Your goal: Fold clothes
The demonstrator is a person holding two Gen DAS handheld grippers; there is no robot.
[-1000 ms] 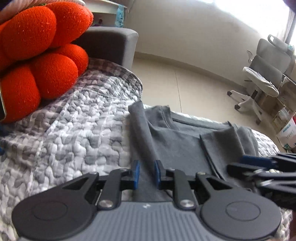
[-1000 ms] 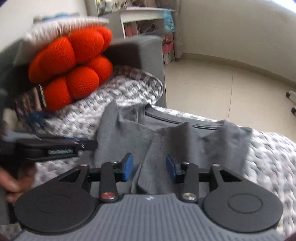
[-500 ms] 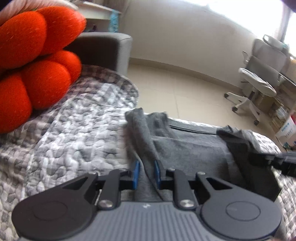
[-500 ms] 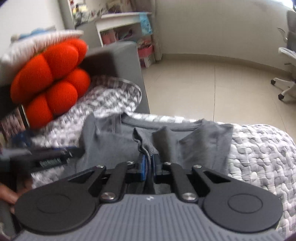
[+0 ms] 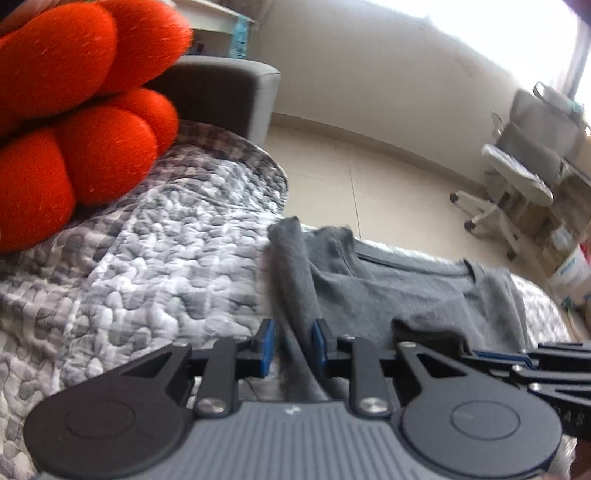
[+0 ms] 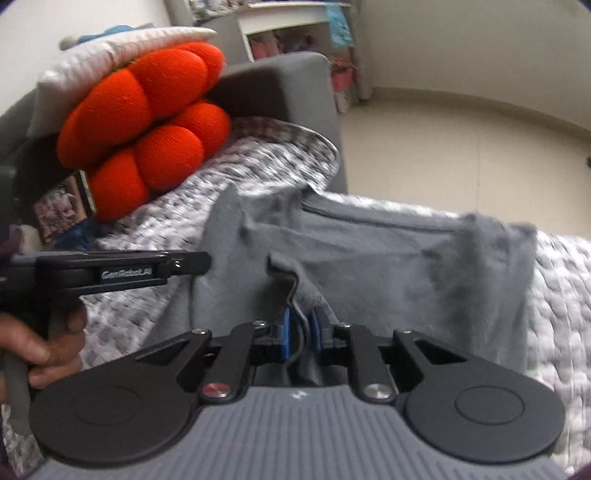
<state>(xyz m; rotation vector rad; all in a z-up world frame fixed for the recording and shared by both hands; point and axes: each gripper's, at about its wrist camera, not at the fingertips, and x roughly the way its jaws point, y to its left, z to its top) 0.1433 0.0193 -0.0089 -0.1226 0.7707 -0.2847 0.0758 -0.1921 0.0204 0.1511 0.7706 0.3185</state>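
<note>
Left tongs (image 5: 289,343) clamped a folded ridge at the grey T-shirt's (image 5: 399,291) left edge | right tongs (image 6: 300,330) pinched a bunched hem fold at centre | shirt lay ahead of both, collar (image 6: 376,218) far, long axis crosswise | surface: quilted grey bedspread (image 5: 155,258), orange cushion (image 5: 74,110) left | room: tiled floor (image 5: 388,184), office chair (image 5: 524,170).

daylight, blown-out window (image 5: 517,22) | motion blur | fisheye-bent edges
</note>
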